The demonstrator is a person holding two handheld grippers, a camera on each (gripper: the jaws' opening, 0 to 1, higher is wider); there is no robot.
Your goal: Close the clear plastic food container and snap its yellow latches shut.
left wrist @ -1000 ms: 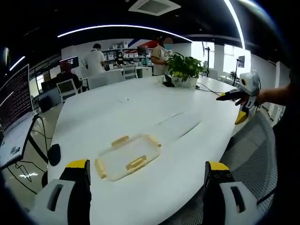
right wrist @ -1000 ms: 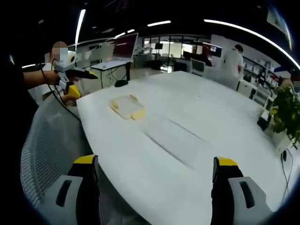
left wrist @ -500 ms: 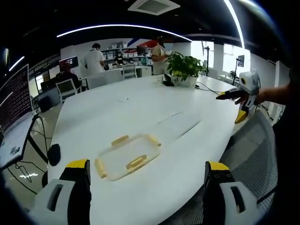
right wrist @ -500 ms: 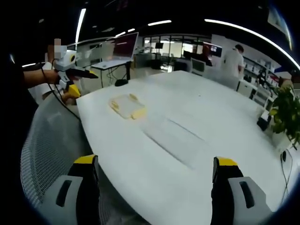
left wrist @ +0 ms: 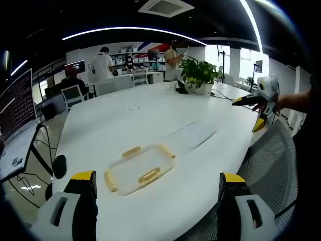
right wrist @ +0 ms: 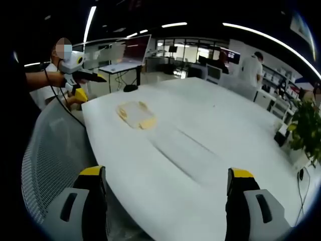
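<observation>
both hand-held grippers, left point(left wrist: 153, 208) and right point(right wrist: 165, 206), stay wide open, empty; container point(left wrist: 139, 168) at 12 o'clock on the bench point(left wrist: 150, 125) remains untouched, so latching is not begun.

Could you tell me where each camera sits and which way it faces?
Left gripper view: rides the left gripper, jaws apart, looking across the table at the container; the right gripper and a forearm show at right.
Right gripper view: rides the right gripper, jaws apart, looking across the table from the other side; the left gripper shows at left.
Shared: container, table, plant.
</observation>
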